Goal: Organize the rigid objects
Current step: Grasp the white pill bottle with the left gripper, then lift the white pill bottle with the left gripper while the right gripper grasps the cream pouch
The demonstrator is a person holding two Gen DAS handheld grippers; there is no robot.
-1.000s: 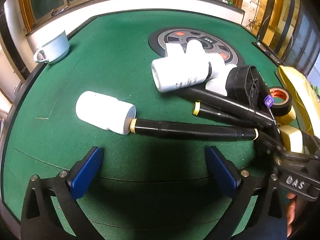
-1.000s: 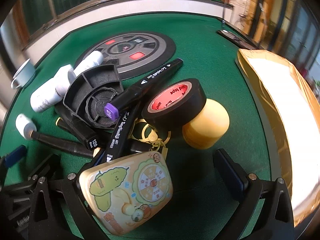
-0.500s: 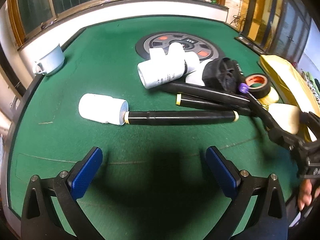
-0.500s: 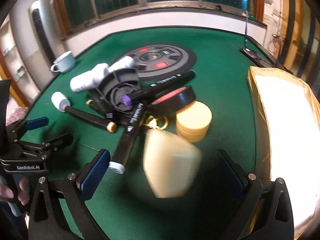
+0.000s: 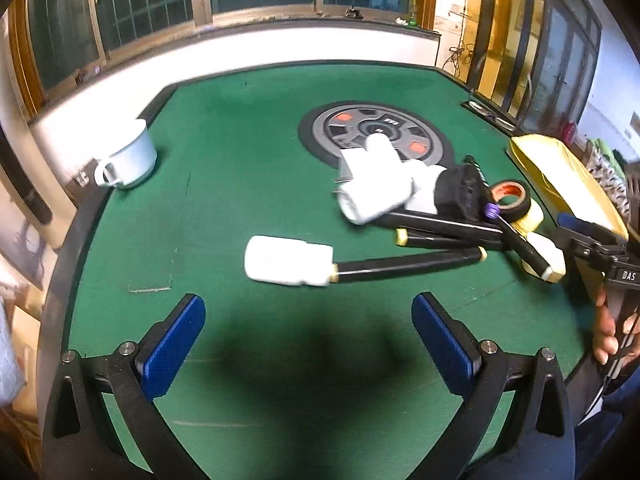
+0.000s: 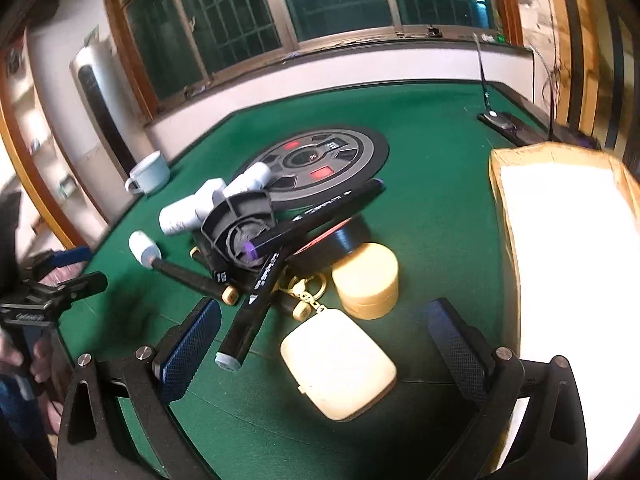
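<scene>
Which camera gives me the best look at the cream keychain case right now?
The right wrist view: the cream keychain case lies close and whole between the open fingers, gold clasp visible. The left wrist view shows it only small near the right edge, partly crossed by a black marker.

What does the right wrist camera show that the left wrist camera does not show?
Only the right wrist view shows the gold keyring clasp on the cream case, and the box's white inside. Only the left wrist view shows the whole white bottle at the end of a black marker. Both show the mug, the black tape roll, and both grippers open.
</scene>
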